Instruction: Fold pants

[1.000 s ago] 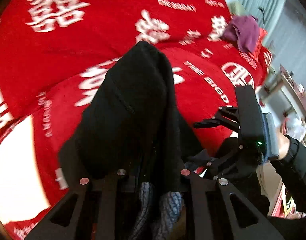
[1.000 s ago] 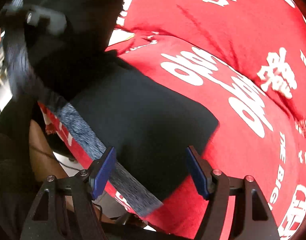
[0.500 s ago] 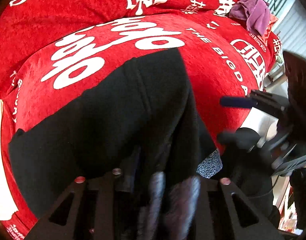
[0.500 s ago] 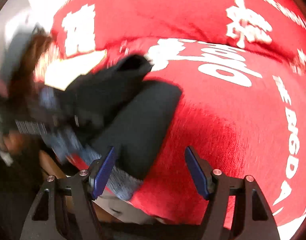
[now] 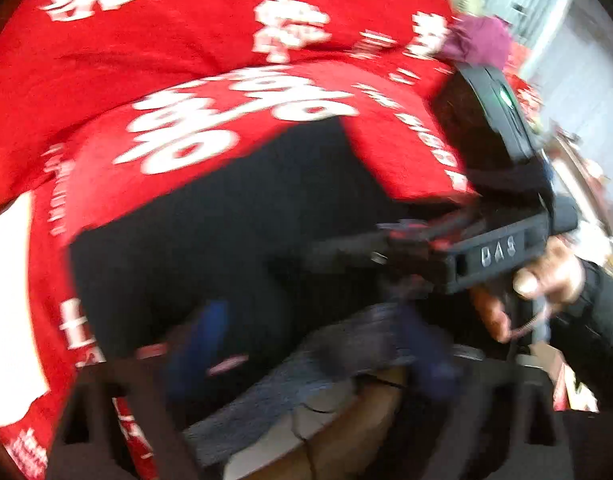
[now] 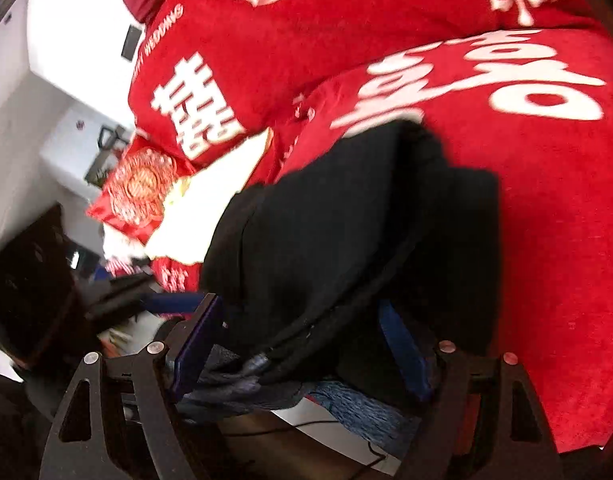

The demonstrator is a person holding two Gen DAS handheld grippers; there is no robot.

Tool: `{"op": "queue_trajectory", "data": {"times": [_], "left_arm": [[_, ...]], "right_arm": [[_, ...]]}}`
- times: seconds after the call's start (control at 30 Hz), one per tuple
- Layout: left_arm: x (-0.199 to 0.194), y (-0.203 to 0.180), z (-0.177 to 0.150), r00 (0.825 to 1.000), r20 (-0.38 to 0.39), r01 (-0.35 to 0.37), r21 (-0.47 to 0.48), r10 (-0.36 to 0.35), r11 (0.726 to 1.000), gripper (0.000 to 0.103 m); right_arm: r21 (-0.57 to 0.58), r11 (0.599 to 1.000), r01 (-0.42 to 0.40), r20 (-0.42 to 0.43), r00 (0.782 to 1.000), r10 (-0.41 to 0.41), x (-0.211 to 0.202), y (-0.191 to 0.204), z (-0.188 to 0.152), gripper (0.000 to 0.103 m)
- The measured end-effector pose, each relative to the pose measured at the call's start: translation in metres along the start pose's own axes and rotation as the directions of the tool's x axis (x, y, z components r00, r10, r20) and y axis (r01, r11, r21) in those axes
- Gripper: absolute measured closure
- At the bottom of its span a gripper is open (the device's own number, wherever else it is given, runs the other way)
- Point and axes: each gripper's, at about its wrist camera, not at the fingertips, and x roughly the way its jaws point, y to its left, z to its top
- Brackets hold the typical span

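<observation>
The black pants (image 5: pixel 226 220) lie folded on the red bedspread (image 5: pixel 186 40), their grey waistband (image 5: pixel 326 364) at the near edge of the bed. My left gripper (image 5: pixel 314 352) hovers blurred over that edge, its jaws opening wide, with nothing gripped between its blue pads (image 5: pixel 202 344). In the right wrist view the pants (image 6: pixel 366 220) are a thick black stack. My right gripper (image 6: pixel 298 346) straddles their near edge and waistband with its jaws opening; the pads do not press the cloth. A hand (image 5: pixel 546 276) holds the right gripper's body (image 5: pixel 498 252).
A purple cloth (image 5: pixel 478 40) lies at the far right of the bed. A red patterned cushion (image 6: pixel 142 188) and a white patch of sheet (image 6: pixel 210 200) sit left of the pants. The bed's edge and floor run just under both grippers.
The left gripper lowered the lifted pants fold onto the bed, let go and spread its jaws wide. The right gripper rolled and came in over the pants' near edge.
</observation>
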Motion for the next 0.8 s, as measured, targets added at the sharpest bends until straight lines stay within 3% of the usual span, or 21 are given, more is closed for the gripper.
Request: {"op": "queue_trajectory", "data": {"times": [0.07,0.1,0.13,0.17,0.2,0.27,0.33,0.43,0.53,0.63,0.7,0.73,0.8], "left_arm": [[-0.001,0.021,-0.004,0.999,0.011,-0.043,-0.057,0.044,0.997,0.000],[-0.002,0.033,-0.006,0.999,0.003,-0.036,-0.106,0.036,0.994,0.000],[-0.006,0.044,-0.008,1.000,0.010,-0.008,-0.150,0.009,0.989,0.000],[-0.013,0.054,-0.010,0.999,0.034,0.040,-0.184,-0.034,0.982,0.000],[-0.021,0.062,-0.012,0.996,0.064,0.074,-0.205,-0.062,0.976,0.000],[-0.035,0.078,-0.014,0.991,0.123,0.079,-0.249,-0.049,0.965,0.000],[-0.034,0.089,-0.013,0.992,0.122,0.057,-0.280,-0.024,0.958,0.000],[-0.017,0.099,-0.011,0.994,0.101,0.071,-0.313,-0.042,0.947,0.000],[0.021,0.101,-0.009,1.000,0.020,0.029,-0.308,-0.024,0.951,0.000],[0.049,0.101,-0.015,0.998,-0.065,-0.036,-0.302,0.017,0.953,0.000],[0.049,0.101,-0.019,0.998,-0.063,-0.045,-0.307,0.027,0.951,0.000],[0.045,0.100,-0.020,0.998,-0.059,-0.042,-0.316,0.024,0.948,0.000],[0.034,0.099,-0.020,1.000,-0.023,-0.015,-0.339,0.008,0.941,0.000]], "right_arm": [[-0.013,0.998,0.068,-0.023,0.997,-0.069,0.015,0.004,-0.002,0.021],[-0.031,0.995,0.089,-0.026,0.996,-0.090,0.019,0.009,-0.004,0.025],[-0.060,0.994,0.097,-0.030,0.995,-0.099,0.020,0.015,-0.004,0.037],[-0.094,0.988,0.123,-0.034,0.991,-0.126,0.019,0.020,-0.003,0.074],[-0.105,0.985,0.134,-0.035,0.990,-0.139,0.015,0.023,-0.002,0.080],[-0.088,0.992,0.085,-0.014,0.996,-0.087,-0.001,0.025,0.001,0.082],[-0.114,0.990,0.082,0.028,0.996,-0.080,-0.022,0.033,0.004,0.082],[-0.110,0.989,0.096,0.081,0.993,-0.087,-0.035,0.027,0.009,0.083],[0.012,0.984,0.179,-0.018,0.984,-0.179,-0.009,-0.016,0.007,0.077],[0.085,0.987,0.137,0.016,0.990,-0.139,-0.009,-0.030,0.001,0.069],[0.089,0.982,0.168,0.018,0.985,-0.170,-0.019,-0.026,0.001,0.067],[0.074,0.968,0.240,0.057,0.968,-0.244,-0.032,-0.021,0.000,0.060],[0.022,0.914,0.405,0.131,0.905,-0.404,-0.052,-0.004,0.001,0.049]]}}
